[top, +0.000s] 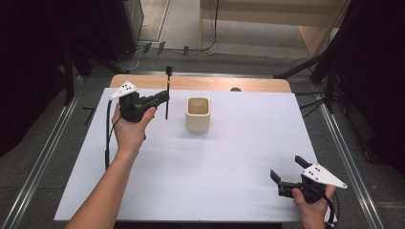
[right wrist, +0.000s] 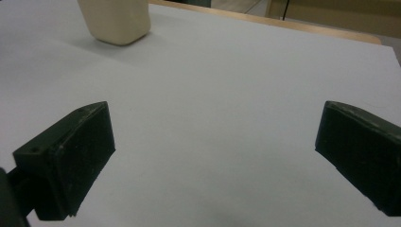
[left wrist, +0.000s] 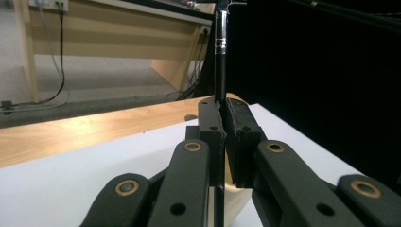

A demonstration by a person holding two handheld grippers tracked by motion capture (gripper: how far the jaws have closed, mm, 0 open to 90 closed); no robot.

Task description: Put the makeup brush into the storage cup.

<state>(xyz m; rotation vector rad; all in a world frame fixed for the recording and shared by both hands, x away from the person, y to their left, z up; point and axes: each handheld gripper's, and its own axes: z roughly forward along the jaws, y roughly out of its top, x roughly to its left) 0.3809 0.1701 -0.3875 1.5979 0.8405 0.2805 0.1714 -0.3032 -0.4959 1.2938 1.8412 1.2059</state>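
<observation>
Both left fingers (left wrist: 241,137) pinch the upright black tool (top: 167,93) beside the cup (top: 197,114)

Table top (top: 191,162): matt white sheet, smooth, paper-like; bare wood strip (top: 200,83) at 12 o'clock edge, light grain, slight sheen.
Cup (top: 197,114): cream, matt, looks like ceramic or plastic, smooth walls.
Rod (left wrist: 220,61) in left gripper (left wrist: 222,111): black matt shaft, shiny metal section near upper end.
Gripper links: black matt plastic, brass-coloured rivets.
Right gripper (right wrist: 213,156) pads: black, dull, slightly rough.
</observation>
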